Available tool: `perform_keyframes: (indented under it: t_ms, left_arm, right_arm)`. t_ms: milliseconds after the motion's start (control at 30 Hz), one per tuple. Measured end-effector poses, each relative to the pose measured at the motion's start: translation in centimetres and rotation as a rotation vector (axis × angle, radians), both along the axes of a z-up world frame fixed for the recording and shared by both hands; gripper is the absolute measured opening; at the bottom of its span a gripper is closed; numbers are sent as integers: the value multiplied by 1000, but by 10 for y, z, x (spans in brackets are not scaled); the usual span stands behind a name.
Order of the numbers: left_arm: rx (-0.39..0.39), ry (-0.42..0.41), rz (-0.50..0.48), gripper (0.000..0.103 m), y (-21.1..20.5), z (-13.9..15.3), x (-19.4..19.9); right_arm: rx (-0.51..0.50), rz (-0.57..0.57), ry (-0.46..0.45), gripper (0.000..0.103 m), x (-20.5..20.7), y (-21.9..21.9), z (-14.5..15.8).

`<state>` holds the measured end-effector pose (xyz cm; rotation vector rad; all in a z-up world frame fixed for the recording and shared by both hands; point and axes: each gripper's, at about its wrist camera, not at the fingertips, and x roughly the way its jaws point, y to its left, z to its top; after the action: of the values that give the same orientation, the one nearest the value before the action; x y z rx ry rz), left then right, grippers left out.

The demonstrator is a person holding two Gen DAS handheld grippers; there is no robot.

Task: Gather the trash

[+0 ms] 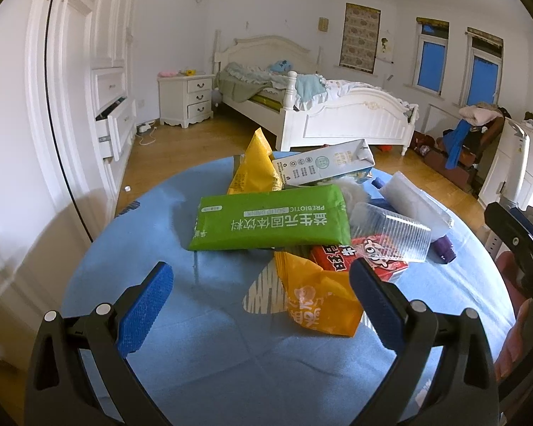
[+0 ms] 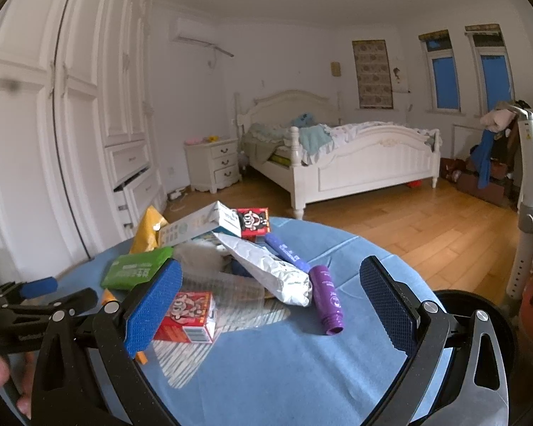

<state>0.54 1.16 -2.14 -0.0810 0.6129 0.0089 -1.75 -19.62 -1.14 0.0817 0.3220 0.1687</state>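
Centrally, crinkled foil bag [image 2: 270,269] beside smooth purple tube [image 2: 326,298], ribbed cup [image 1: 398,234].

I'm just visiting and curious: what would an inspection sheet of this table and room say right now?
Surface: round table with blue cloth, trash piled at its middle.
Job's things: green packet atop the pile; orange wrapper nearest the left gripper; red carton, purple bottle, silver bag, white carton, clear plastic cups.
Clutter: nothing seen beyond the trash.
Grippers: left gripper open, empty; right gripper open, empty, over the pile.
Cables: white cord on floor near the wardrobe.
Surroundings: unmade bed, nightstand, wardrobe drawer pulled open.
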Motion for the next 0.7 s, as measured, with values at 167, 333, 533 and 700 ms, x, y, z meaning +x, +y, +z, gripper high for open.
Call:
perform_keyframes:
  t_ms: [167,333,533,700]
  left_arm:
    - [1,2,1,98,0,0,1]
    - [-1,3,1,98,0,0,1]
    - [-3,5,3,98,0,-1,0]
    - [-3,6,3,98,0,-1,0]
  right_arm:
    - [0,-1,0,99,0,0,1]
    - [-1,0,1,99,0,0,1]
    - [-1,-1,2,99,0,0,1]
    - [-2,-2,1,99,-1,0,1]
